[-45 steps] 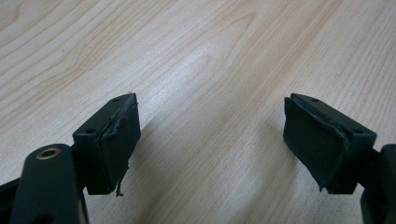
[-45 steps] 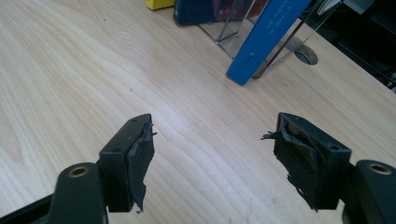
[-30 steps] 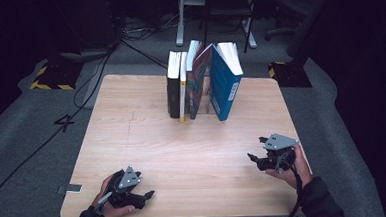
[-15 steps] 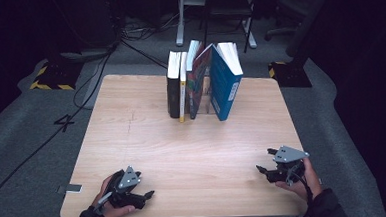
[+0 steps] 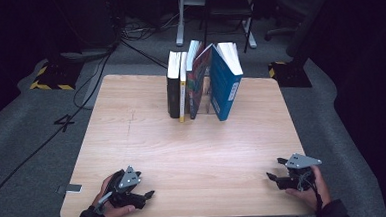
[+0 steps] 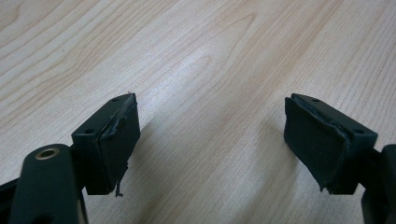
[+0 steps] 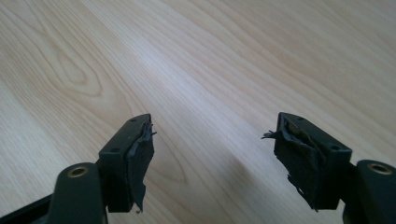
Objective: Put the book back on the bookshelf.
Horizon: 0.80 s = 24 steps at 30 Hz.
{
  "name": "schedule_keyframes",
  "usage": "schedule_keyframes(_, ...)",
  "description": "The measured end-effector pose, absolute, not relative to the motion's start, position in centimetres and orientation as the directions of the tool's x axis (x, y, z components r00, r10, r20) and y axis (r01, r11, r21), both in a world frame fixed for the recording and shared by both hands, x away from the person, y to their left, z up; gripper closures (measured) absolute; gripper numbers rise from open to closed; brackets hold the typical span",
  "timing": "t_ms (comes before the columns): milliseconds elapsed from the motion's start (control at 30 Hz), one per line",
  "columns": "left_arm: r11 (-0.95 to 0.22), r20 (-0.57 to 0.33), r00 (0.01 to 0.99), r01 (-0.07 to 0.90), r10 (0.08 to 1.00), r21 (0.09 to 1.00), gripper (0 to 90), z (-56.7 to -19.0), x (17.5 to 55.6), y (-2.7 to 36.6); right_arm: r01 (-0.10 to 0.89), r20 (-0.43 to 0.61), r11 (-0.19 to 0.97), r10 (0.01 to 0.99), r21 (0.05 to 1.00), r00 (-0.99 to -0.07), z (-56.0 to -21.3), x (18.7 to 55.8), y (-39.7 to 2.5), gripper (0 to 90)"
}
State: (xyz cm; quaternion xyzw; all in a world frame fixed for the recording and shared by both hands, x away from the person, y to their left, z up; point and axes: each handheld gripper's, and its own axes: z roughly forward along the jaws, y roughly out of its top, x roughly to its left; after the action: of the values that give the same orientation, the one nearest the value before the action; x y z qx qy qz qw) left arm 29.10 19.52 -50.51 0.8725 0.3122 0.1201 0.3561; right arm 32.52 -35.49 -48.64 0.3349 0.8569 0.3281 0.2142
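Note:
Several books stand upright in a row at the far middle of the wooden table (image 5: 183,154): a black book (image 5: 173,92), a thin white-and-yellow book (image 5: 182,91), a leaning red book (image 5: 198,83) and a blue book (image 5: 224,84). My left gripper (image 5: 144,195) rests at the near left edge, held by a hand, open with nothing between its jaws. In the left gripper view its pads (image 6: 116,140) stand wide apart just above bare wood. My right gripper (image 5: 273,173) lies at the near right corner, open and empty too, its worn pads (image 7: 306,158) over bare wood.
A small grey tag (image 5: 72,188) sticks out at the table's near left edge. Cables (image 5: 42,141) run over the grey floor on the left. Chair and stand legs (image 5: 211,17) sit behind the books. A wide stretch of tabletop lies between the grippers and the books.
The right gripper has drawn back toward the near right corner of the table and sits lower. The left gripper and the books have stayed put.

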Motion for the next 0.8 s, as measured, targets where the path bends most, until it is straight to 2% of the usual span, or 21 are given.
schedule_keyframes(267, -0.55, -0.012, 0.774, 0.46, 0.632, 0.697, 18.8, -50.5, 29.1, 19.5, 0.49, -0.067, 0.485, 0.757, 0.725, -0.65, -49.9, 31.6, -36.9, 29.8)
schedule_keyframes(367, -0.55, -0.012, 0.775, 0.46, 0.632, 0.697, 18.8, -50.5, 29.1, 19.5, 0.522, 0.0, 0.406, 0.789, 0.75, -0.614, -50.5, 31.5, -37.6, 27.0)
schedule_keyframes(800, -0.554, -0.013, 0.779, 0.456, 0.626, 0.697, 18.5, -50.5, 29.2, 19.5, 0.522, -0.003, 0.405, 0.792, 0.75, -0.61, -50.5, 31.4, -37.6, 26.7)
